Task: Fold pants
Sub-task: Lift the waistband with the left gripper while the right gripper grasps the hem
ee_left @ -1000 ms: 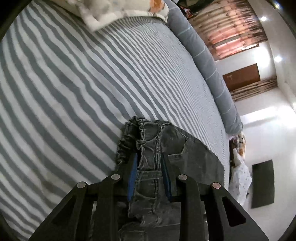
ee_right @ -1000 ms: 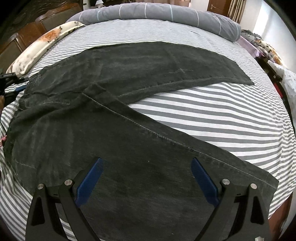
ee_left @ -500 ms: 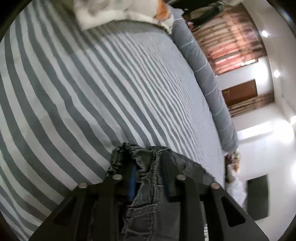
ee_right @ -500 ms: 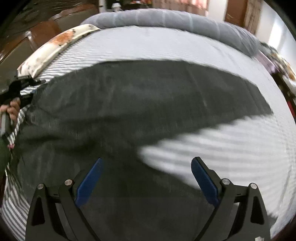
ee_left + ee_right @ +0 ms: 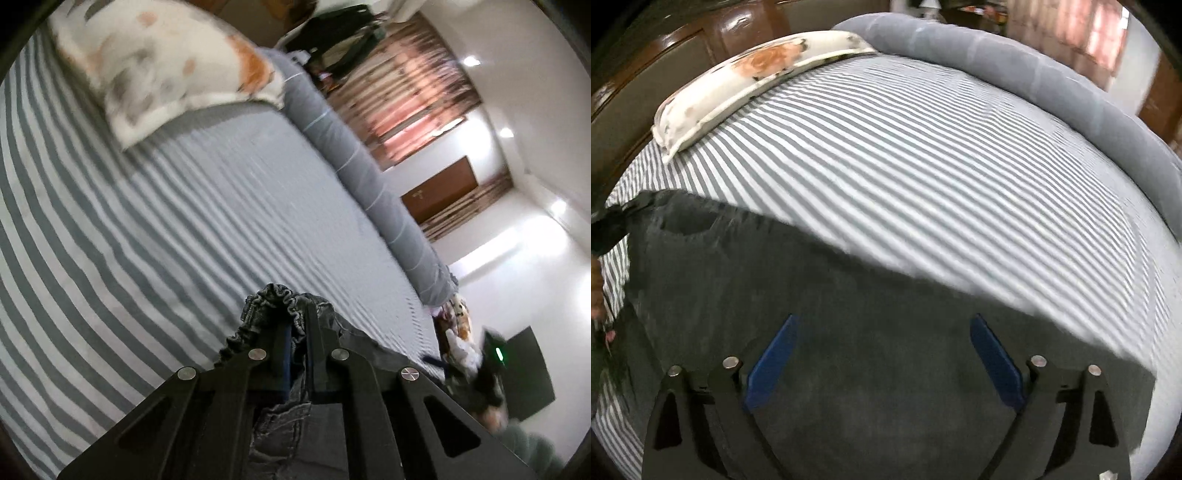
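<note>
Left wrist view: left gripper [image 5: 295, 354] clamped on the gathered elastic waistband of the dark grey pants [image 5: 280, 417], jaws drawn nearly together with the bunched denim pinched between the blue pads. Waistband at 6 o'clock, raised slightly off the striped bedsheet [image 5: 147, 240]. Floral pillow [image 5: 159, 70] at 11 o'clock; long grey bolster [image 5: 369, 184] running from 12 toward 4 o'clock; wooden door [image 5: 439, 192] at 3 o'clock. Right gripper [image 5: 493, 363], blurred, at 4 o'clock. Right wrist view: right gripper [image 5: 882, 365] spread wide, nothing between the blue pads, positioned above the pants [image 5: 849, 332]. Pants spread flat across the lower half, from 9 o'clock to 4 o'clock, image motion-blurred. Striped bedsheet [image 5: 923, 166] bare across the centre; floral pillow [image 5: 753, 74] at 11 o'clock; bolster [image 5: 1034, 77] at 1 o'clock; wooden headboard [image 5: 665, 66] at 10 o'clock. Left gripper [image 5: 609, 225] at 9 o'clock on the waistband corner.
</note>
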Demonstrator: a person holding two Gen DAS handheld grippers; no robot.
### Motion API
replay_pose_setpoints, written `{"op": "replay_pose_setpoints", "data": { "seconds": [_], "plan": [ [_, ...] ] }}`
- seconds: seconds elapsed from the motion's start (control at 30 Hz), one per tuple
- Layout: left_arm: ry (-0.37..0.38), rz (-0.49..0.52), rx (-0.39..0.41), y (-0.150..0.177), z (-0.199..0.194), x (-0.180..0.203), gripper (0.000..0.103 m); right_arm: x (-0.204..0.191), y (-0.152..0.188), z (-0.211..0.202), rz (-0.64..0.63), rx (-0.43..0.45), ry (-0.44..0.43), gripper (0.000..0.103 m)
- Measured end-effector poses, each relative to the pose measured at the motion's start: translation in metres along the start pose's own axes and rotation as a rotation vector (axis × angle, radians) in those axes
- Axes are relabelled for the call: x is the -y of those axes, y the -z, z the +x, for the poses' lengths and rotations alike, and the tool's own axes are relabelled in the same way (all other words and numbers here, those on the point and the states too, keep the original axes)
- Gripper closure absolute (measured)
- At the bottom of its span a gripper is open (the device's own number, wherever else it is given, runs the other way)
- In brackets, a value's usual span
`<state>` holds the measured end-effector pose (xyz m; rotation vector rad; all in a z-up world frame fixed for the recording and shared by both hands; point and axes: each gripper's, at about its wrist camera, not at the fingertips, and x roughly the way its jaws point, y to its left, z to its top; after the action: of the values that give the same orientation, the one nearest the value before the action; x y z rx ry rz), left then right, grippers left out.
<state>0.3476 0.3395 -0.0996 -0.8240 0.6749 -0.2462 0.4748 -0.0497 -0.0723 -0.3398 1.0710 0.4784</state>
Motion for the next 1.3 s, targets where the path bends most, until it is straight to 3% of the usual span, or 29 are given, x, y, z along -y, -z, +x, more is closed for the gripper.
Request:
{"op": "replay_pose_setpoints", "data": {
  "seconds": [0.23,0.3,0.43,0.57,0.77,0.97,1.07,1.13,1.2,1.3],
  "plan": [
    [0.083,0.04,0.055,0.001,-0.026,0.017,0.098,-0.031,-0.056,0.036,-0.231,-0.093,-0.191,0.019],
    [0.094,0.033,0.063,0.001,-0.029,0.016,0.098,-0.037,-0.064,0.048,-0.305,-0.17,-0.239,0.026],
    [0.097,0.021,0.071,-0.001,-0.026,0.012,0.098,-0.024,-0.063,0.067,-0.377,-0.311,-0.29,0.053],
    [0.083,0.017,0.099,-0.003,-0.027,0.01,0.098,0.01,-0.05,0.082,-0.372,-0.401,-0.244,0.076],
    [0.031,0.009,0.157,-0.013,-0.036,0.001,0.101,0.04,-0.038,0.08,-0.312,-0.361,-0.21,0.092],
    [-0.088,0.067,0.03,-0.011,-0.018,-0.003,0.1,0.026,-0.027,0.066,-0.351,-0.295,-0.16,0.096],
    [-0.121,0.054,-0.051,-0.007,-0.009,-0.017,0.094,0.03,-0.021,0.059,-0.339,-0.28,-0.15,0.096],
    [-0.181,0.056,-0.07,-0.008,-0.005,-0.026,0.075,0.028,-0.018,0.06,-0.339,-0.278,-0.135,0.096],
    [-0.215,0.081,-0.112,-0.008,-0.001,-0.033,0.062,0.021,-0.015,0.061,-0.344,-0.273,-0.125,0.096],
    [-0.177,0.068,-0.157,-0.009,0.001,-0.048,0.053,0.022,-0.009,0.068,-0.328,-0.266,-0.134,0.096]
  ]
}}
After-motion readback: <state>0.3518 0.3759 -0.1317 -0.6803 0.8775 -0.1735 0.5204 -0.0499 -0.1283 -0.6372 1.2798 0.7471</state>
